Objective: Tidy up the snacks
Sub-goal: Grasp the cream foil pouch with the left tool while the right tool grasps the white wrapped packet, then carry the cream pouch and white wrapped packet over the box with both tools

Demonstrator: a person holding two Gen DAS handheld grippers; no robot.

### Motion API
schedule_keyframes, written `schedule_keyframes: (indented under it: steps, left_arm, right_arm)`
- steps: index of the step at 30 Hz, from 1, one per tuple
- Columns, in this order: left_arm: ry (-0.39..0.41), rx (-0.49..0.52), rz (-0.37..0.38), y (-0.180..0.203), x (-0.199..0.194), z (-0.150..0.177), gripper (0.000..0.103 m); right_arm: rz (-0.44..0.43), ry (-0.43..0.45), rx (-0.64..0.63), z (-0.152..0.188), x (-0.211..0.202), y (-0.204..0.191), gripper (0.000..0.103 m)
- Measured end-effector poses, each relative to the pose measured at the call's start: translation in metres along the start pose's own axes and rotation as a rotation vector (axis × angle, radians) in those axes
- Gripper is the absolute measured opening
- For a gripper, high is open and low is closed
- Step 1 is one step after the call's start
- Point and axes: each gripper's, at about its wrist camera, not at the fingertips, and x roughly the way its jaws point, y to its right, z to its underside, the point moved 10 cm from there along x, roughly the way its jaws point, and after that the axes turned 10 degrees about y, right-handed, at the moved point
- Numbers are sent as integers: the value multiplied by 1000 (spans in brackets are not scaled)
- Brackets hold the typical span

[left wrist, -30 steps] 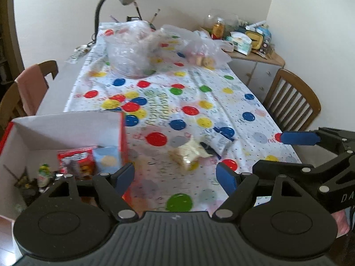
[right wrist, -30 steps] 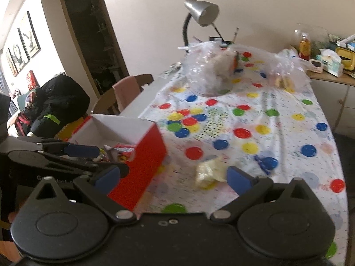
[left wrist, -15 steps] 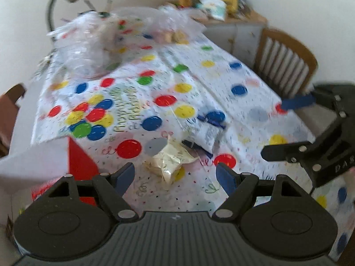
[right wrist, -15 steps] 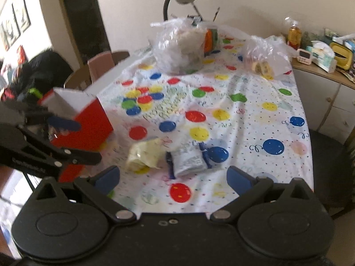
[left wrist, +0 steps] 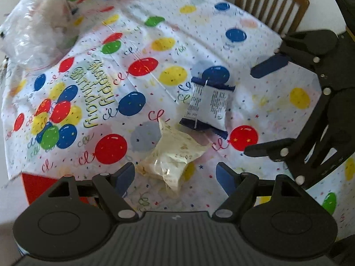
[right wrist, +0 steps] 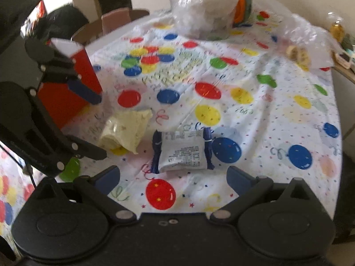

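Note:
Two snack packets lie on the balloon-print tablecloth. The pale yellow packet sits just ahead of my left gripper, which is open and empty, its fingers on either side of the packet's near end. The blue-and-white packet lies right in front of my right gripper, also open and empty. Each gripper shows in the other's view: the right gripper hangs beside the blue-and-white packet, the left gripper beside the yellow packet. A red box with a white inside stands at the table's left edge.
Clear plastic bags with food fill the table's far end. A wooden chair stands at the right side, another chair at the far left. A cluttered cabinet top lies beyond the right corner.
Both grippers have tilted downward and come down closer to the two packets. The red box has slipped almost out of the left wrist view. Both jaws stay apart.

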Motion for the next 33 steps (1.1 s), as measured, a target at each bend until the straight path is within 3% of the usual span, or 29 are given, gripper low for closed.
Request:
schedule_keyframes:
  steps: [5, 13, 20, 27, 33]
  left_arm:
    - [-30, 29, 8, -6, 17, 0, 78]
    - [-30, -7, 51, -9, 28, -2, 60]
    - [-28, -40, 69, -7, 34, -3, 43]
    - [-29, -95, 61, -9, 31, -1, 37]
    - [-31, -145, 1, -12, 28, 3, 36]
  right_arm:
    - [-6, -11, -63, -2, 21, -2, 101]
    - [7, -26, -100, -1, 46, 0, 92]
    - [13, -9, -85, -1, 51, 3, 75]
    - [24, 7, -48, -2, 47, 7, 63]
    - [52, 16, 13, -1, 43, 8, 58]
